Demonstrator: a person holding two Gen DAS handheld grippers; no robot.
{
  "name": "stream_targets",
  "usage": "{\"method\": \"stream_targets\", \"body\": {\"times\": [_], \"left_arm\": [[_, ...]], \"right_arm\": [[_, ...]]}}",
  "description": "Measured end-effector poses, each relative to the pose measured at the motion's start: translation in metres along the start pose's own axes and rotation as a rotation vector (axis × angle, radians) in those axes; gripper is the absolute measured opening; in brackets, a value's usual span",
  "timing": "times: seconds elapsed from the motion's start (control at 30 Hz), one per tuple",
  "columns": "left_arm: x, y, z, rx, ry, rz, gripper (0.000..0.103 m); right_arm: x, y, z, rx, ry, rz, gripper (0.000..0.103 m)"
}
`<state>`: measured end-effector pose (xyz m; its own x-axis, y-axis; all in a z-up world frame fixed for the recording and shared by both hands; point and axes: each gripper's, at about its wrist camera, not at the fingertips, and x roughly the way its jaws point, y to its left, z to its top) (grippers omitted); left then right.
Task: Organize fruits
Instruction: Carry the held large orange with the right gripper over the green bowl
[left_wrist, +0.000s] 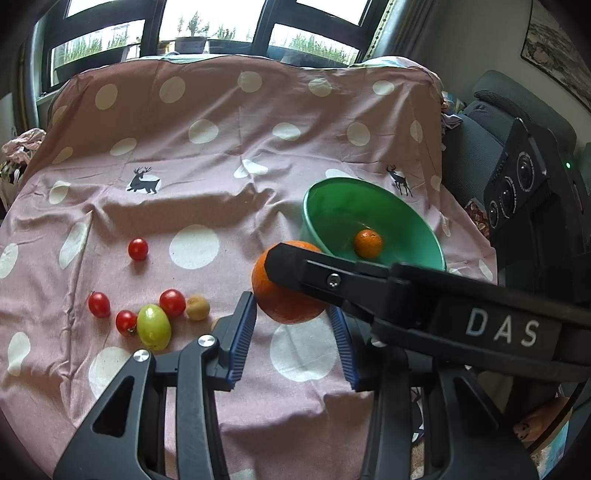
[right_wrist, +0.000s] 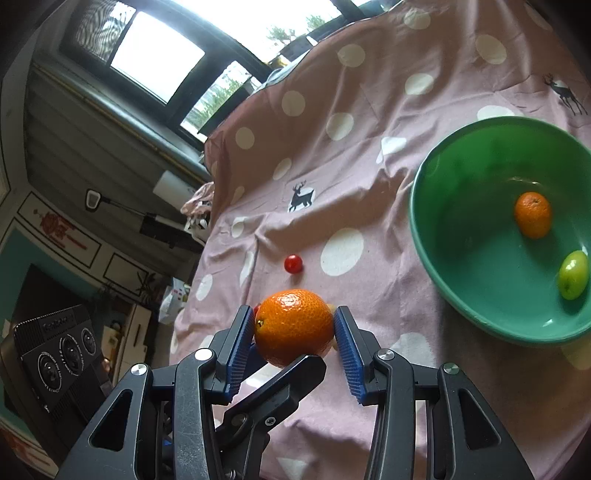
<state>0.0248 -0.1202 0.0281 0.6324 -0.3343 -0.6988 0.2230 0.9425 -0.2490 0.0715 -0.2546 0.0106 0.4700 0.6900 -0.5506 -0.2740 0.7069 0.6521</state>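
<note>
A big orange (right_wrist: 294, 326) sits between the blue pads of my right gripper (right_wrist: 295, 332), which is shut on it above the pink cloth. In the left wrist view the same orange (left_wrist: 284, 295) shows with the right gripper's finger across it. My left gripper (left_wrist: 293, 332) is open and empty just below the orange. A green bowl (left_wrist: 332, 199) (right_wrist: 461, 295) holds a small orange (left_wrist: 367, 243) (right_wrist: 533, 214) and a green fruit (right_wrist: 572, 275). Several red cherry tomatoes (left_wrist: 172, 302), a green fruit (left_wrist: 153, 326) and a small brown fruit (left_wrist: 197, 307) lie on the cloth at left.
A pink polka-dot cloth (left_wrist: 221, 147) covers the table. One cherry tomato (left_wrist: 138, 249) (right_wrist: 293, 263) lies apart. A black device with round lenses (left_wrist: 517, 184) stands at the right edge. Windows are behind the table.
</note>
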Motion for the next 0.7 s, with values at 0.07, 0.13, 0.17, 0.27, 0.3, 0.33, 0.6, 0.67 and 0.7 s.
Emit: {"method": "stream_targets", "body": {"times": [0.07,0.13,0.17,0.27,0.3,0.33,0.6,0.67,0.7], "left_arm": [[0.003,-0.009,0.004,0.015,-0.002,-0.012,0.041],[0.007,-0.017,0.008,0.03,-0.002,-0.025,0.041],[0.009,-0.021,0.01,0.035,-0.002,-0.033,0.041],[0.017,-0.034,0.014,0.06,0.005,-0.05,0.041],[0.02,-0.039,0.016,0.072,0.007,-0.056,0.041],[0.023,-0.044,0.017,0.084,0.007,-0.061,0.041],[0.044,-0.068,0.025,0.131,0.033,-0.106,0.041],[0.048,-0.074,0.026,0.141,0.041,-0.118,0.041],[0.05,-0.077,0.027,0.146,0.044,-0.123,0.041]], "right_arm": [[-0.008,-0.007,0.003,0.016,-0.022,0.002,0.047],[-0.016,-0.015,0.005,0.039,-0.043,0.004,0.047],[-0.02,-0.019,0.006,0.049,-0.053,0.003,0.047],[-0.03,-0.03,0.01,0.073,-0.083,-0.01,0.047],[-0.033,-0.033,0.011,0.079,-0.092,-0.018,0.047],[-0.036,-0.037,0.012,0.087,-0.102,-0.023,0.047],[-0.055,-0.067,0.015,0.171,-0.152,-0.036,0.047],[-0.059,-0.07,0.015,0.176,-0.165,-0.05,0.047],[-0.061,-0.072,0.016,0.178,-0.171,-0.057,0.047]]}}
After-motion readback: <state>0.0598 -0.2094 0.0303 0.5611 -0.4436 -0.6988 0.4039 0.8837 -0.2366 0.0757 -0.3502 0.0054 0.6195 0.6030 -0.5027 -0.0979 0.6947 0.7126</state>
